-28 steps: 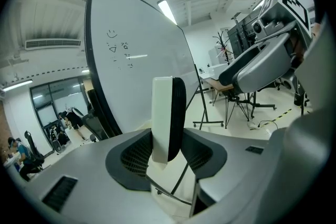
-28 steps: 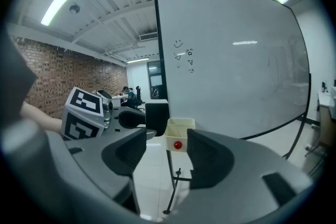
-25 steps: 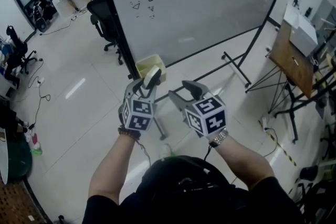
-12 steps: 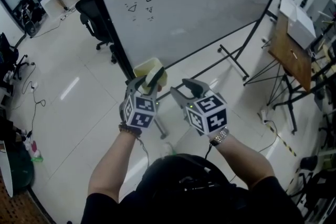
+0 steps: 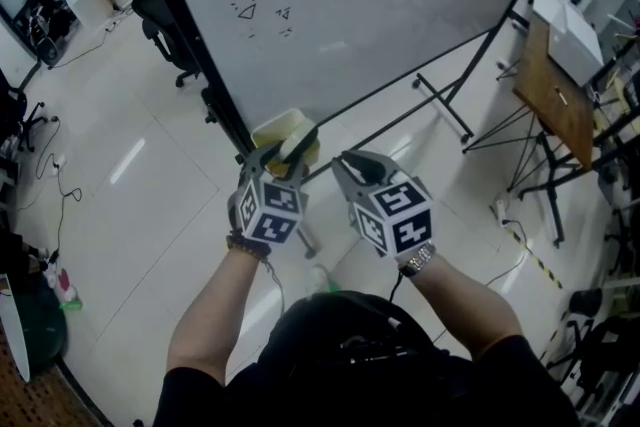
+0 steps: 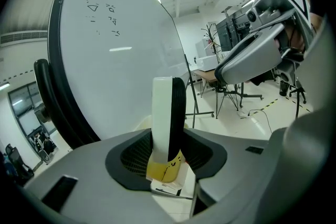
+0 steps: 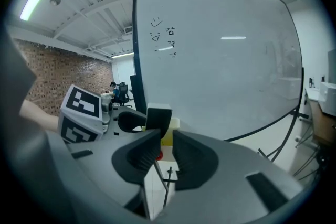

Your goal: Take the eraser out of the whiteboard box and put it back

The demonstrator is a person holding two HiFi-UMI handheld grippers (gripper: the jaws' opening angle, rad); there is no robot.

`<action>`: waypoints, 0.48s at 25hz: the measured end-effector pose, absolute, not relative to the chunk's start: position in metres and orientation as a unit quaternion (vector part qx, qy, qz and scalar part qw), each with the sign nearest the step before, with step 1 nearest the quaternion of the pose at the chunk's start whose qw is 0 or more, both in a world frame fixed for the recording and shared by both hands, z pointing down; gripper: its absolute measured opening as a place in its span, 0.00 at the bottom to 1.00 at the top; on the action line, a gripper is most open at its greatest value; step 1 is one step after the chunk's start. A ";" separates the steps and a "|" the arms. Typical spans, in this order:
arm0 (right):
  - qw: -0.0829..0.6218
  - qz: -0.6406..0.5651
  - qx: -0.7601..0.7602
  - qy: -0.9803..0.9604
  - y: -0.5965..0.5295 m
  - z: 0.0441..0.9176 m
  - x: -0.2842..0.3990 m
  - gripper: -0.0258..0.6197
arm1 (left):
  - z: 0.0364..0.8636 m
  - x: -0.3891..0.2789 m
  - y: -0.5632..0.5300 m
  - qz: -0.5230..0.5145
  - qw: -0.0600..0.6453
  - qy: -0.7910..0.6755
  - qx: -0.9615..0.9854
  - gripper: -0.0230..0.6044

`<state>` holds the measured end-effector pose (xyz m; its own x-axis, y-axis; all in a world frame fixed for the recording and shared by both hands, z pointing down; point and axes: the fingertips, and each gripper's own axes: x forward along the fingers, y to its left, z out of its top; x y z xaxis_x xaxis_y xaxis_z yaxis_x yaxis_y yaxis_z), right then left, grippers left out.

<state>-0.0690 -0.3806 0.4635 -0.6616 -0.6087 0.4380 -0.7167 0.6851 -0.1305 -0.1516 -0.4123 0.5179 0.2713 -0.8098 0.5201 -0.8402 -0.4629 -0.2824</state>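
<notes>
The whiteboard carries the yellow whiteboard box at its lower edge. The left hand-held gripper grips the eraser upright, just above this box. Beside it, the jaws of the right hand-held gripper have just been closing to a narrow gap, with nothing between them.
</notes>
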 end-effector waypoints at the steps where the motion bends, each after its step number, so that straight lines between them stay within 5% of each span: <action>1: 0.184 0.147 0.369 -0.899 -0.381 0.464 -0.070 0.17 | 0.519 -0.152 -0.413 0.313 0.025 -0.517 0.797 0.30; 4: 0.185 0.147 0.371 -0.898 -0.383 0.466 -0.071 0.08 | 0.523 -0.152 -0.414 0.318 0.026 -0.512 0.797 0.30; 12: 0.190 0.148 0.370 -0.897 -0.389 0.469 -0.073 0.08 | 0.533 -0.151 -0.417 0.324 0.033 -0.507 0.798 0.30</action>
<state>-0.0726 -0.3892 0.4694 -0.6539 -0.6080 0.4503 -0.7203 0.6823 -0.1246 -0.1514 -0.4166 0.5334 0.2759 -0.7877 0.5509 -0.8301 -0.4842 -0.2766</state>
